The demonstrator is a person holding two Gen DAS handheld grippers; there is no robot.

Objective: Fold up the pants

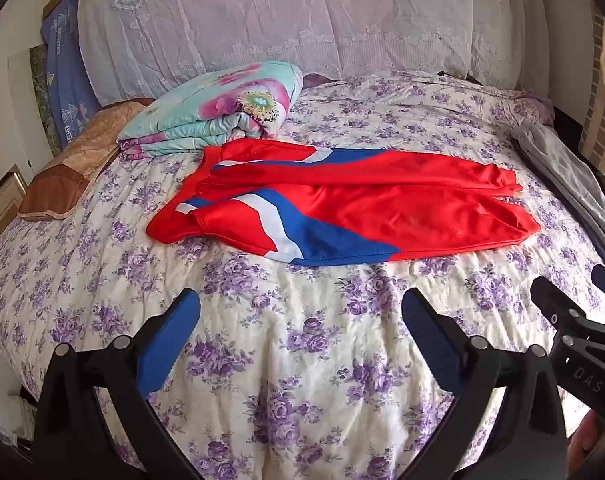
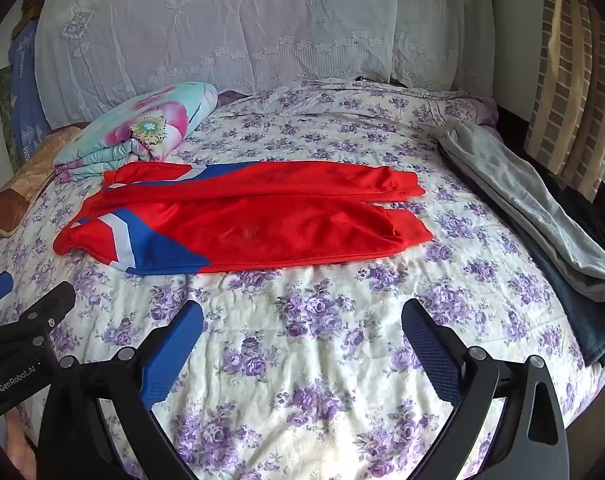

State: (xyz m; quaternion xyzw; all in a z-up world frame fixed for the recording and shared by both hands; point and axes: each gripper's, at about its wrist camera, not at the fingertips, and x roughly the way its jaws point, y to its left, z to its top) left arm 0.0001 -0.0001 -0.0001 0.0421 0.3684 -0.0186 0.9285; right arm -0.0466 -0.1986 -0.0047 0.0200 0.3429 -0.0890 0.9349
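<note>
Red pants (image 1: 382, 212) with blue and white stripes near the waist lie flat across the middle of the bed, waist to the left, legs to the right; they also show in the right wrist view (image 2: 262, 220). My left gripper (image 1: 302, 332) is open and empty, held above the floral bedspread a little in front of the pants. My right gripper (image 2: 302, 336) is open and empty, also in front of the pants, side by side with the left one. Each gripper shows at the edge of the other's view.
A folded floral quilt (image 1: 210, 112) and a brown pillow (image 1: 70, 160) lie at the back left. Grey clothes (image 2: 534, 200) on a dark garment (image 2: 582, 312) lie along the bed's right edge. A lace-covered headboard (image 1: 282, 20) stands behind. The purple-flowered bedspread (image 1: 302, 380) covers the bed.
</note>
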